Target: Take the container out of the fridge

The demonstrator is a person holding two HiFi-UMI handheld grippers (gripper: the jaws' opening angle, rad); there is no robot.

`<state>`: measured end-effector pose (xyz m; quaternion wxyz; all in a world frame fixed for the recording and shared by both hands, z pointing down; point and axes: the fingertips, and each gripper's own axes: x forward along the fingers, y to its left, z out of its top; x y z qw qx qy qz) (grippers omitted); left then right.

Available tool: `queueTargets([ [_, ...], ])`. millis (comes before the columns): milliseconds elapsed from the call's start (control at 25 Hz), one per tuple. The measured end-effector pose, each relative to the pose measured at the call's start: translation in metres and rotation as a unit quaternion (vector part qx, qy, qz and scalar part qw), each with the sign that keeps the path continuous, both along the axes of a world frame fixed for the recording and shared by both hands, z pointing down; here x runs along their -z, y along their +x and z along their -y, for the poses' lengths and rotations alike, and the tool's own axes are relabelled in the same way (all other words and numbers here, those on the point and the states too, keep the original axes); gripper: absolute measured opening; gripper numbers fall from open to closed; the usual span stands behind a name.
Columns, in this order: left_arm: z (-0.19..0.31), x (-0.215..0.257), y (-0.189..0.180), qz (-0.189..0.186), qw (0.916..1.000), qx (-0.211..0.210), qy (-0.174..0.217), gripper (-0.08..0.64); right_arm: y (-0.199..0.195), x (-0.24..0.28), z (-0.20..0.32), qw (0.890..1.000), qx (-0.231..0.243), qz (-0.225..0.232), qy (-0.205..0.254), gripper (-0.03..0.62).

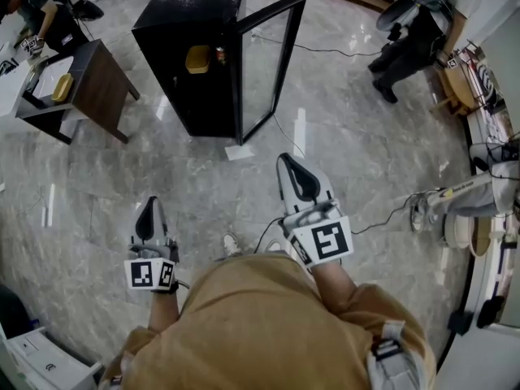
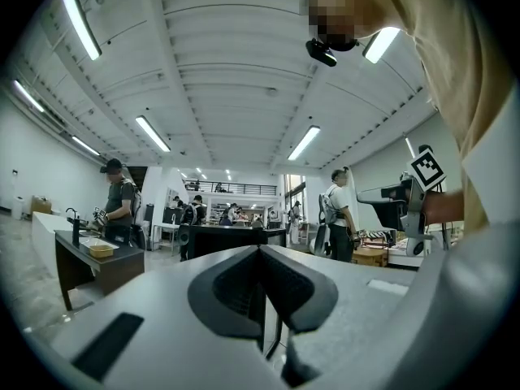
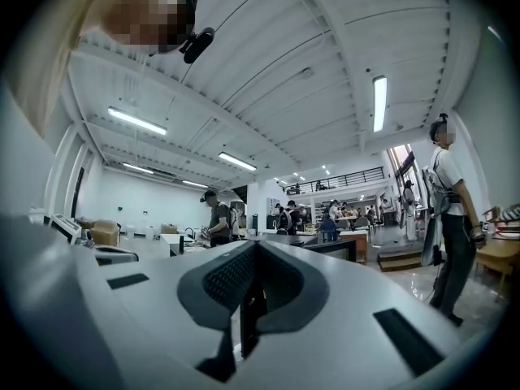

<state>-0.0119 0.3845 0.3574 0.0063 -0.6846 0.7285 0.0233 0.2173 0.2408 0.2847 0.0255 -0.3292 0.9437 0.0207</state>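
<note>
A black fridge (image 1: pixel 188 31) stands on the marble floor ahead, its glass door (image 1: pixel 268 67) swung open to the right. Inside it sits a yellow container (image 1: pixel 197 58) with a small can (image 1: pixel 219 55) beside it. My left gripper (image 1: pixel 149 205) is held low at the left, well short of the fridge, with its jaws shut and nothing in them. My right gripper (image 1: pixel 287 161) is a little further forward at the right, also shut and empty. In the left gripper view the left gripper (image 2: pixel 260 252) shows its jaws pressed together, and so does the right gripper (image 3: pixel 251 246) in the right gripper view.
A dark table (image 1: pixel 96 84) stands left of the fridge with a yellow item (image 1: pixel 62 87) on a white tray. A cable (image 1: pixel 333 53) runs across the floor behind the door. A white sheet (image 1: pixel 239 151) lies by the door's foot. People stand at top left and top right (image 1: pixel 422 23).
</note>
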Motion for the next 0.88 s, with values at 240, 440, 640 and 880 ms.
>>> queueTargets([
  [240, -0.001, 0.004, -0.037, 0.000, 0.9999, -0.008, 0.011, 0.002, -0.035, 0.005, -0.008, 1.000, -0.006, -0.004, 0.006, 0.003],
  [440, -0.004, -0.010, -0.065, -0.016, 0.9997, -0.017, 0.008, 0.002, -0.063, 0.000, -0.018, 1.000, -0.010, -0.012, 0.007, 0.003],
  [640, -0.005, -0.011, -0.078, -0.018, 0.9993, -0.030, 0.011, 0.002, -0.079, 0.000, -0.028, 1.000, -0.014, -0.014, 0.005, 0.003],
  [880, -0.003, -0.006, -0.088, -0.020, 0.9991, -0.034, 0.018, 0.002, -0.097, 0.018, -0.030, 1.000, -0.012, 0.007, 0.020, 0.003],
])
